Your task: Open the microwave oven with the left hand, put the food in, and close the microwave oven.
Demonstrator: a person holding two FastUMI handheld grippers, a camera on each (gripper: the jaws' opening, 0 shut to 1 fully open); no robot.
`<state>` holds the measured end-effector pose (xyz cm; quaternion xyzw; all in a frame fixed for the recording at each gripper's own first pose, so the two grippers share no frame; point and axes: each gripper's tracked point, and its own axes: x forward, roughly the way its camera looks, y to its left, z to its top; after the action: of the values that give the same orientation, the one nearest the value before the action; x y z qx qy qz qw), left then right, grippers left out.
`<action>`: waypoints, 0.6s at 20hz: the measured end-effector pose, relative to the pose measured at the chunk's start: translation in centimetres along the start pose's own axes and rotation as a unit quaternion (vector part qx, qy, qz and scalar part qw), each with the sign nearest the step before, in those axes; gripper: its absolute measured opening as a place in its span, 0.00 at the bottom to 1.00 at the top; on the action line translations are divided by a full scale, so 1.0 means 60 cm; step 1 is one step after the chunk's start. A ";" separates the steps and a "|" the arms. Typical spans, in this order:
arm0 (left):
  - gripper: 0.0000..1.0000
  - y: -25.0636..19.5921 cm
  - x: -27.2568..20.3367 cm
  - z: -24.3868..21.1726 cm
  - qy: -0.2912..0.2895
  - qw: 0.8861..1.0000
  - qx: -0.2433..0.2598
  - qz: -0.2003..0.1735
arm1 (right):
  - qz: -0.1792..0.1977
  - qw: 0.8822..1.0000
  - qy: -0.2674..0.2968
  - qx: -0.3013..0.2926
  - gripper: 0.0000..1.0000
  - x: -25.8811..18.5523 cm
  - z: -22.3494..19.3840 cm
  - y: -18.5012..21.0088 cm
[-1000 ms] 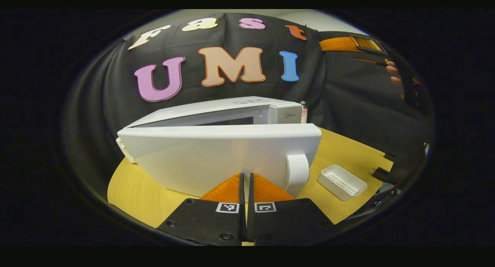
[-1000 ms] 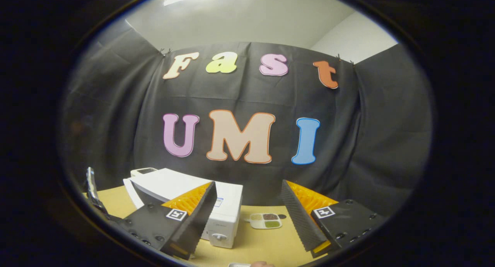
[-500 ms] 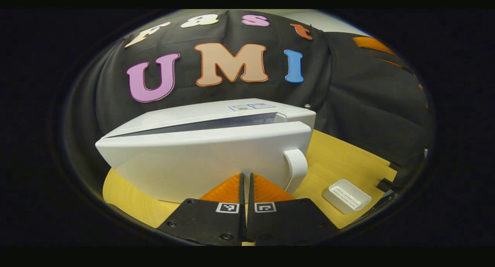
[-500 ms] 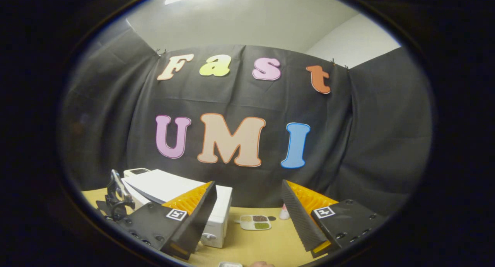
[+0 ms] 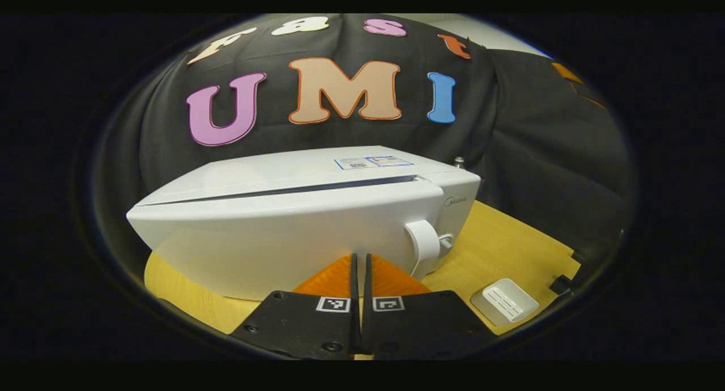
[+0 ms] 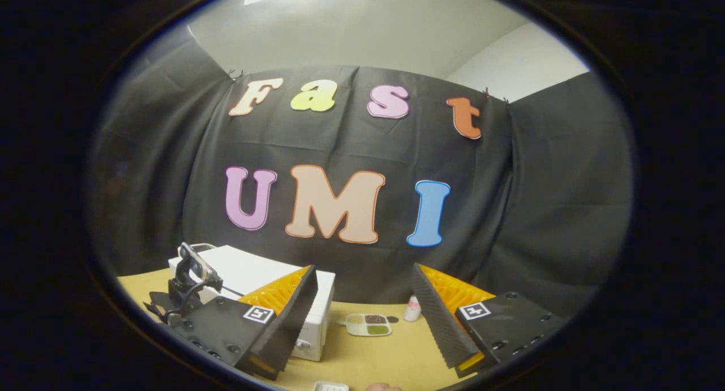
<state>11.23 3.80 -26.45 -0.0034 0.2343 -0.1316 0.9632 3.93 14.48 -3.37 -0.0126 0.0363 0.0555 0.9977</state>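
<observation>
In the left gripper view, the left claw (image 5: 361,260) had its fingers pressed together with nothing between them, its tips right at the front of the white microwave oven (image 5: 294,221). The door (image 5: 283,238) stood nearly flush with the body, a thin dark gap along its top edge. A small white tray (image 5: 504,301) lay on the wooden bench (image 5: 510,243) to the right of the door handle (image 5: 423,241).

In the right gripper view, the right claw (image 6: 365,317) was spread wide and held nothing. The microwave oven (image 6: 255,277) stood at the left of the bench (image 6: 374,357); a divided dish (image 6: 368,324) and a small bottle (image 6: 414,309) sat farther back.
</observation>
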 end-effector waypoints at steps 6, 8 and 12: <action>0.00 0.002 0.005 0.004 -0.004 1.000 -0.004 0.002 | 0.000 1.000 0.003 -0.001 0.96 0.005 -0.004 -0.001; 0.00 0.003 0.008 0.005 -0.006 1.000 -0.017 0.001 | 0.003 1.000 0.005 0.002 0.96 0.006 -0.006 0.004; 0.01 -0.010 0.015 0.005 -0.003 1.000 -0.017 -0.010 | 0.008 1.000 0.008 0.001 0.96 0.010 -0.012 0.016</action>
<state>11.95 2.99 -26.56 -0.0229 0.2338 -0.1370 0.9623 4.37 15.45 -4.13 -0.0116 0.0448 0.0632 0.9969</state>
